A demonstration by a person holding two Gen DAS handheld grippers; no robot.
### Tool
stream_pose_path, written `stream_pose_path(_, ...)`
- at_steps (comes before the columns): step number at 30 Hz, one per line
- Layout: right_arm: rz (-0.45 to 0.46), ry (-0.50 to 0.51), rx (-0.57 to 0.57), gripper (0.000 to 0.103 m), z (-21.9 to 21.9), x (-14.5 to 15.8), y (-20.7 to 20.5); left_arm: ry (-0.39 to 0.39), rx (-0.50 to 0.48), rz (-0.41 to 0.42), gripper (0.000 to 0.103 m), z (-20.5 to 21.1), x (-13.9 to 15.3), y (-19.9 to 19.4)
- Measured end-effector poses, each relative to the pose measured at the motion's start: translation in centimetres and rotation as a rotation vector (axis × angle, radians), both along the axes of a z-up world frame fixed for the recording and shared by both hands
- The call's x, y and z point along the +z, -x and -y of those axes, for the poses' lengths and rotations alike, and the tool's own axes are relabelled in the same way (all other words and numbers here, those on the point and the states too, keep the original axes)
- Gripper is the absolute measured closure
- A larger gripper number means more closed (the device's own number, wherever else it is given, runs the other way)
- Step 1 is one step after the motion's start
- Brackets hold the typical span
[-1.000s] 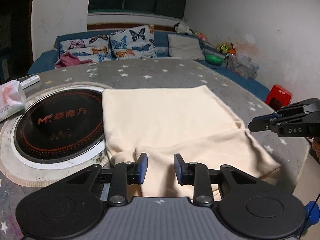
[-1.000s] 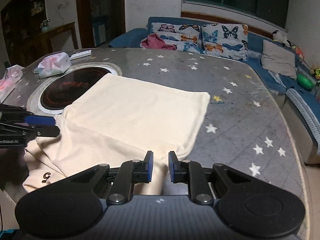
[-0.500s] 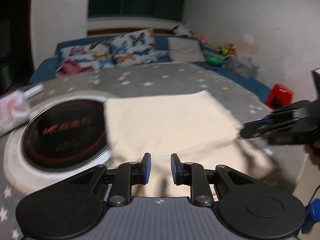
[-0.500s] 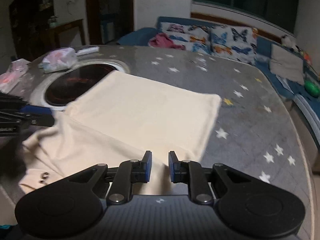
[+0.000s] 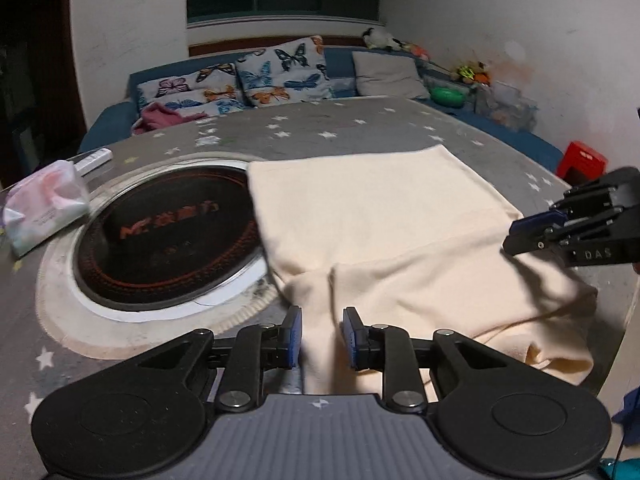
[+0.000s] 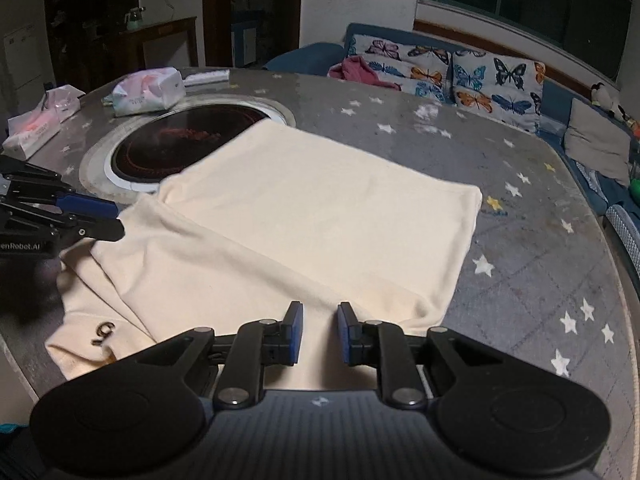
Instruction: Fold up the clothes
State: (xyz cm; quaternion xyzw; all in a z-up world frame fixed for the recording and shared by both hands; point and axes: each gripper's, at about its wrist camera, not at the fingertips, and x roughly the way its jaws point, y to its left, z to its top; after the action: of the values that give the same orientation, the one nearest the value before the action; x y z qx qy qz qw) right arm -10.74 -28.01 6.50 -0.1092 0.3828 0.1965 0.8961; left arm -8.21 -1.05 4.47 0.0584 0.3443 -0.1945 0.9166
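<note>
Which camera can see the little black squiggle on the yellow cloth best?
The right wrist view. The black mark shows plainly on the cream garment's near left corner. The left wrist view shows the garment, but no mark.

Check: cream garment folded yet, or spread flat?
Partly folded: cream garment lies flat on the table, with a layer doubled over along its near side.

- Plain cream fabric garment (image 5: 380,216), small dark mark near one corner
- Grey tablecloth (image 6: 540,248) scattered with white stars
- Black round hotplate (image 5: 168,240), red-orange lettering
- White cushions (image 6: 496,80) printed with blue and orange butterflies
</note>
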Motion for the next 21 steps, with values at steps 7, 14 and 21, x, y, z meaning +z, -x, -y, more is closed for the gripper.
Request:
stream_pose_path(7,-0.009,0.0,0.091,0.075,-2.0,0.4,0.5,0.009,-0.081,-0.001,0.077,3.0,-0.4,-0.4)
stream_pose_path(14,-0.036,0.045,0.187,0.07,-3.2,0.3,1.9,-0.021,-0.14,0.002,0.069,2.5,0.0,1.1)
stream_pose_path(21,-0.035,0.085,0.229,0.07,-3.8,-0.1,3.0,-0.106,-0.266,0.036,0.062,1.9,0.6,5.2)
